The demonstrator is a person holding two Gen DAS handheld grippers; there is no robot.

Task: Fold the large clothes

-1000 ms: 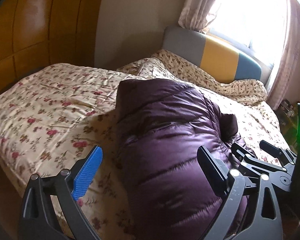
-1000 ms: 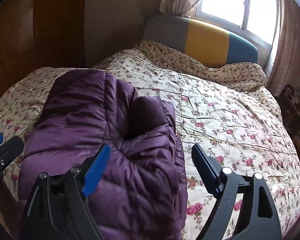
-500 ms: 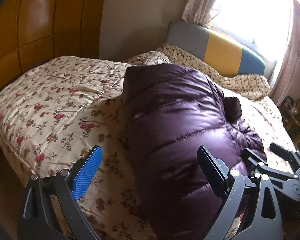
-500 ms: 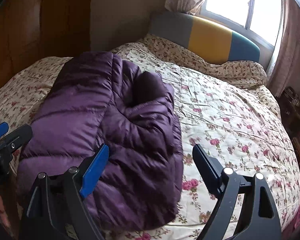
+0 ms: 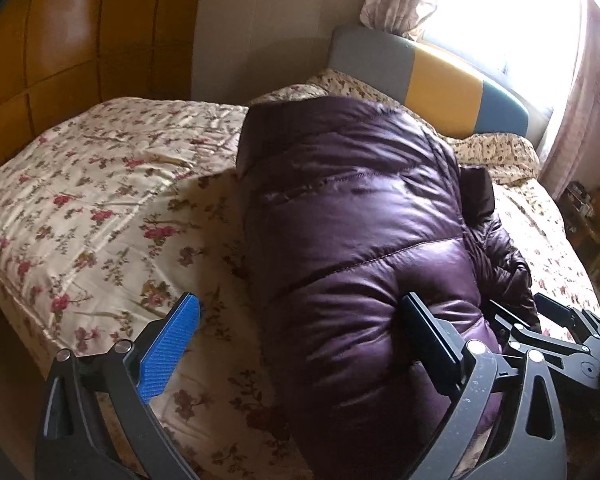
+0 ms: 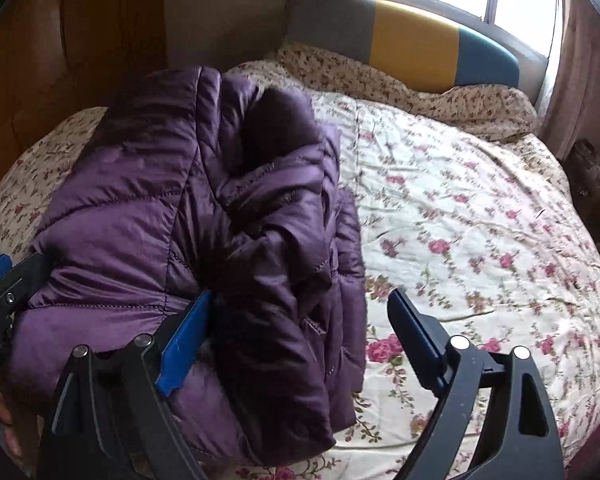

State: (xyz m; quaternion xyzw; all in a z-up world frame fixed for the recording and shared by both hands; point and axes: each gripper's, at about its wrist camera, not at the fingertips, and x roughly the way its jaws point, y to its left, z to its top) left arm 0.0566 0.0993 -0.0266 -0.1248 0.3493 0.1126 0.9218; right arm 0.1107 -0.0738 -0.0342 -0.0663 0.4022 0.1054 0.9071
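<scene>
- Both grippers have come lower and closer to the bed since a second ago, so the purple jacket now fills more of each view
- Right gripper [image 6: 300,336] has just been opening its jaws a little further; they stand wide, straddling the near right edge of the jacket [image 6: 204,216], with the blue pad just beside the fabric and no squeeze on it
- Left gripper [image 5: 300,340] is also spread wide and holds nothing: its blue pad hangs over the flowered bedspread [image 5: 100,208], its dark finger over the puffy near end of the jacket [image 5: 360,220]
- My reading: the hands are lining up on the near hem, one at each side, ready to take hold for the next fold; nothing is gripped yet
- Jacket lies lengthwise on the bedspread [image 6: 480,220], toward the left half of the bed, running from the near edge toward the headboard [image 6: 412,44]
- It looks already doubled along its length: a smooth quilted panel on the left, a rumpled sleeve and a darker fuzzy patch piled on the right
- Shiny, thick padding; I expect it to spring back and slip when folded
</scene>
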